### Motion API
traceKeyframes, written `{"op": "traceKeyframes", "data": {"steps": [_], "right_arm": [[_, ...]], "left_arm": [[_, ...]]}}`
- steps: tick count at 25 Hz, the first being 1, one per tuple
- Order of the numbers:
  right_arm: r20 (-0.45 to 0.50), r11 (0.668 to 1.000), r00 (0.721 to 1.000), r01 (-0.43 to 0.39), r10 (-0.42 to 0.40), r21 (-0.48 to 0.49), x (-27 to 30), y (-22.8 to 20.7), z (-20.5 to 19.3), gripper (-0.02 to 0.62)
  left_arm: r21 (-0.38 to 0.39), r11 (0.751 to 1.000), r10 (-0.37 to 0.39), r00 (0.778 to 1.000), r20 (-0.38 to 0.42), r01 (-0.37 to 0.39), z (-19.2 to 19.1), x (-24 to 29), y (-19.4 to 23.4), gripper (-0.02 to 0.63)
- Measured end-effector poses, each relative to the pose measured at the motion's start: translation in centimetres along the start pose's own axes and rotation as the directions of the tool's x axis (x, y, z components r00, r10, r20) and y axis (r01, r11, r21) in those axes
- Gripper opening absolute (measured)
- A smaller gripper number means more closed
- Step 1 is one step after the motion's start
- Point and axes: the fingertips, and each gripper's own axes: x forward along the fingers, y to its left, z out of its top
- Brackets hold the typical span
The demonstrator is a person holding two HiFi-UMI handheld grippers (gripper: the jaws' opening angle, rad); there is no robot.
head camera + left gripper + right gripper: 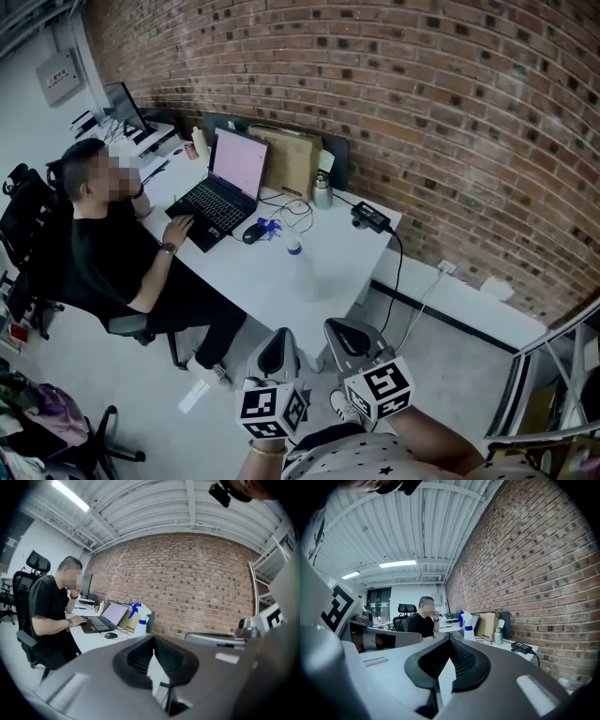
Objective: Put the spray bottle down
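The spray bottle (298,267), white with a blue trigger head, stands upright on the white desk (337,258) near its front part. No gripper touches it. It also shows in the left gripper view as the spray bottle (140,618) and in the right gripper view as the spray bottle (468,624), well ahead of the jaws in both. My left gripper (277,339) and right gripper (345,330) hang side by side over the floor, short of the desk's near corner. The left gripper (152,639) has its jaws shut on nothing. The right gripper (449,641) is likewise shut and empty.
A person (108,239) sits at the desk's left side typing on a laptop (223,183). A mouse (253,232), a cardboard box (286,159), a metal flask (322,190) and a power adapter (372,217) with its cable share the desk. A brick wall (441,112) runs behind.
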Motion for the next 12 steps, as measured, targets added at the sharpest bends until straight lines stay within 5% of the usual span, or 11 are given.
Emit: {"op": "traceKeyframes", "data": {"steps": [12], "right_arm": [[-0.002, 0.999, 1.000, 0.029, -0.029, -0.026, -3.8, 3.0, -0.6, -0.002]], "left_arm": [[0.024, 1.000, -0.004, 1.000, -0.001, 0.004, -1.5, -4.4, -1.1, 0.008]]}}
